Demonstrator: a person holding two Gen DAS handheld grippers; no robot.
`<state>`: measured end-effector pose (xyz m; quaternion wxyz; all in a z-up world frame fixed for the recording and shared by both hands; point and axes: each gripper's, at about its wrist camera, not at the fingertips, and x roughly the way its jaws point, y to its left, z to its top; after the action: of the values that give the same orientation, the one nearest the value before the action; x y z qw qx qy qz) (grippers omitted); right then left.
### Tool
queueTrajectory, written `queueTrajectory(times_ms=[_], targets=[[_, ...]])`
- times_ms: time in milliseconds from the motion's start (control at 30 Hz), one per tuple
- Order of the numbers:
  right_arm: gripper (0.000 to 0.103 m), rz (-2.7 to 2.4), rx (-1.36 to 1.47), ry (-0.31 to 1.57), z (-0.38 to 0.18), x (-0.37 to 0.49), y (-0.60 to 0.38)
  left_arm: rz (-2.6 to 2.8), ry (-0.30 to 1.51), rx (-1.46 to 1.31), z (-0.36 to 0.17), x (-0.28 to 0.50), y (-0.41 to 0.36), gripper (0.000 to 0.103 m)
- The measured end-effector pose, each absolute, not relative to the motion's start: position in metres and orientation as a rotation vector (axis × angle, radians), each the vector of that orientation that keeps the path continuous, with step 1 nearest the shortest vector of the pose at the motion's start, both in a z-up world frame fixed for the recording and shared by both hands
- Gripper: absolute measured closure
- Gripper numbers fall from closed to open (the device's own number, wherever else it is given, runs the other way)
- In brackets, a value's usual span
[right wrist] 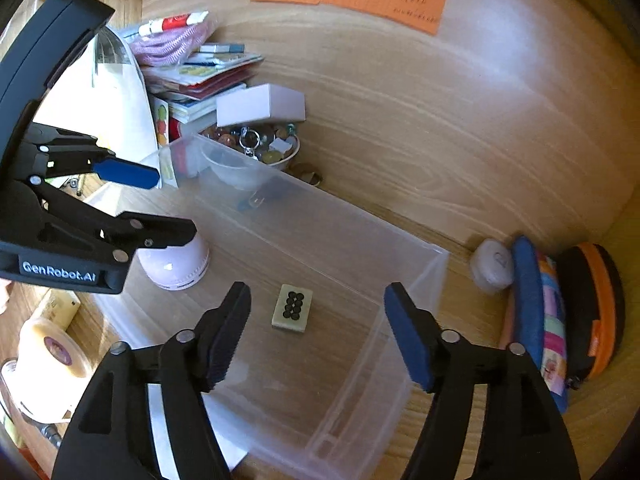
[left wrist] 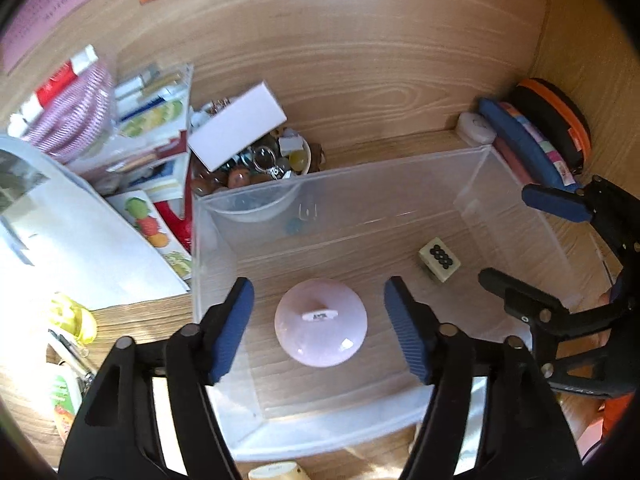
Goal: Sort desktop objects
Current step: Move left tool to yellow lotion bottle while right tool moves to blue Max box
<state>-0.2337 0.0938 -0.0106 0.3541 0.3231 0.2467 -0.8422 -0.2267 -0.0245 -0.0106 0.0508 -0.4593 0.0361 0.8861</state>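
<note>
- Wood-grain table point(left wrist: 360, 80) under paper notes carries a clear plastic bin point(left wrist: 516, 184); inside rest a pink domed lid point(left wrist: 320, 328) and a mahjong tile point(right wrist: 292, 311), well apart.
- Left tongs point(left wrist: 320, 324) hang spread above the lid, pinching nothing; right tongs point(right wrist: 316, 328) stand spread over the tile, also empty.
- Risk: both tools crowd one bin, so a careless reach could knock them together or catch the thin wall and drag the bin.
- Another risk: the white box point(left wrist: 236, 132) perches tilted on the full trinket bowl point(left wrist: 256, 172); a bump may spill it.
- Hard to read: the notes' writing, the lid's label, and the stacked clutter at left.
</note>
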Motion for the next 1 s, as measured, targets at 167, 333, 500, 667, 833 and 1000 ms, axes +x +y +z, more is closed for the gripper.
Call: queueTrajectory(times_ms=[167,333,500,667,833,1000], targets=[[0.029,-2.203,0.782,0.648,0.001,-0.215,0.106,2.744,0.126,-1.340,0.005,-0.206,-0.023,0.014],[0.026,-2.217,0.751,0.644,0.011,-0.197,0.119,2.778,0.114,-1.286,0.019,-0.180,-0.024,0.010],[0.023,-2.222,0.741,0.591,0.021,-0.181,0.136,2.813,0.073,-1.222,0.032,-0.152,-0.032,0.009],[0.021,-2.234,0.731,0.535,0.028,-0.166,0.152,2.830,0.024,-1.177,0.036,-0.124,-0.041,0.006],[0.020,-2.238,0.743,0.486,0.028,-0.154,0.165,2.873,0.036,-1.153,0.030,-0.098,-0.050,0.006],[0.020,-2.239,0.758,0.466,0.022,-0.145,0.171,2.869,-0.003,-1.195,0.015,-0.083,-0.065,0.006]])
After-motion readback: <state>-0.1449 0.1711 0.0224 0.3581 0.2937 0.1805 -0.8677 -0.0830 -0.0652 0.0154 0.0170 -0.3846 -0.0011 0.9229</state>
